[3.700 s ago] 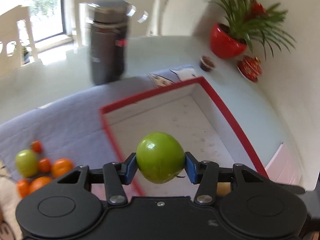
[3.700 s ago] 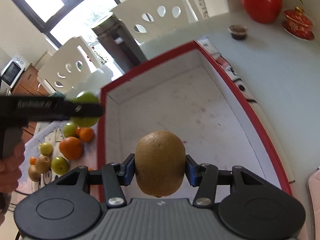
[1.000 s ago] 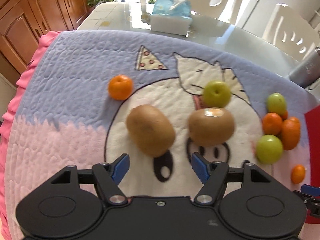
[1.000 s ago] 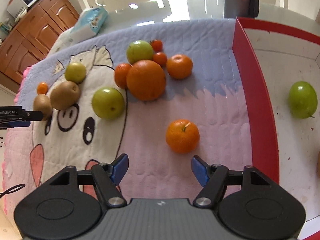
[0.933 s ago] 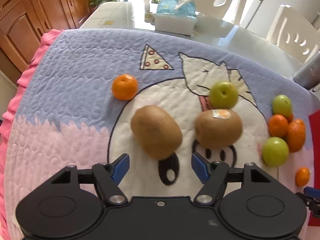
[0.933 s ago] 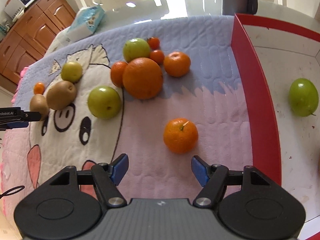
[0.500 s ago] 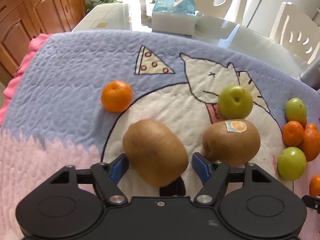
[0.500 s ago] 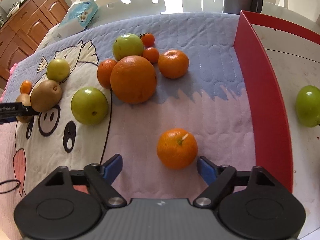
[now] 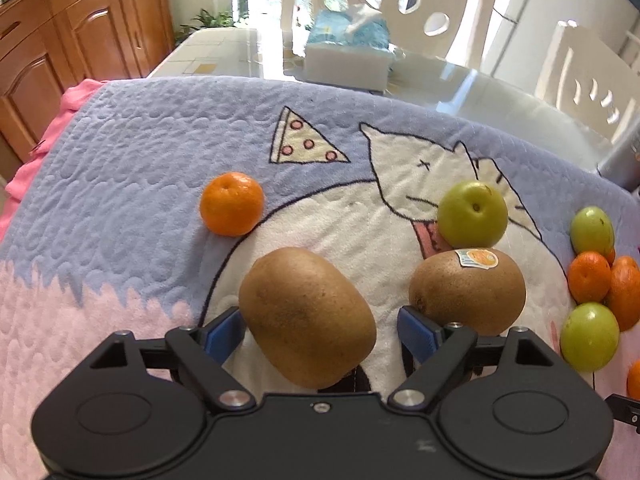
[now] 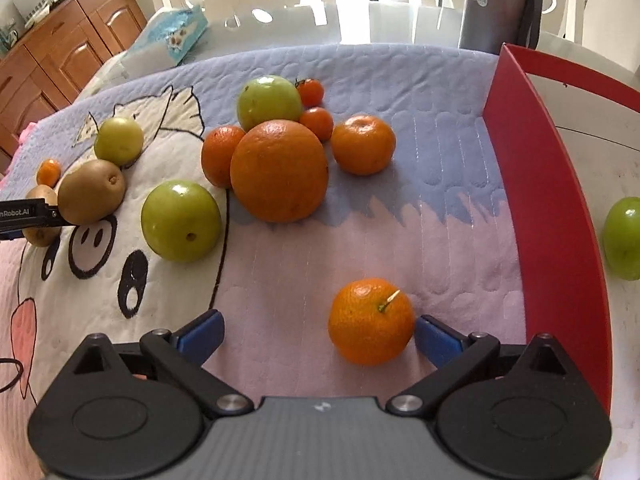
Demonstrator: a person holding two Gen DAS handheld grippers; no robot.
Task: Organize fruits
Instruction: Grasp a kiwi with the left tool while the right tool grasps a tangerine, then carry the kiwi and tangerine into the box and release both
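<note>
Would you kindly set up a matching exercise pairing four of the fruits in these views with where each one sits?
Things:
1. plain kiwi
2. stickered kiwi
3. stemmed mandarin
4. apple in the right view's far right

Places:
A. inside the red-rimmed box
B. between the left hand-held gripper's opening jaws, ungripped
C. touching a green fruit behind it
D. between the right hand-held gripper's opening jaws, nearer the right pad

Pairs: 1-B, 2-C, 3-D, 4-A

L gripper (image 9: 320, 330) + R gripper (image 10: 318, 334) angled down, fingers opening.
</note>
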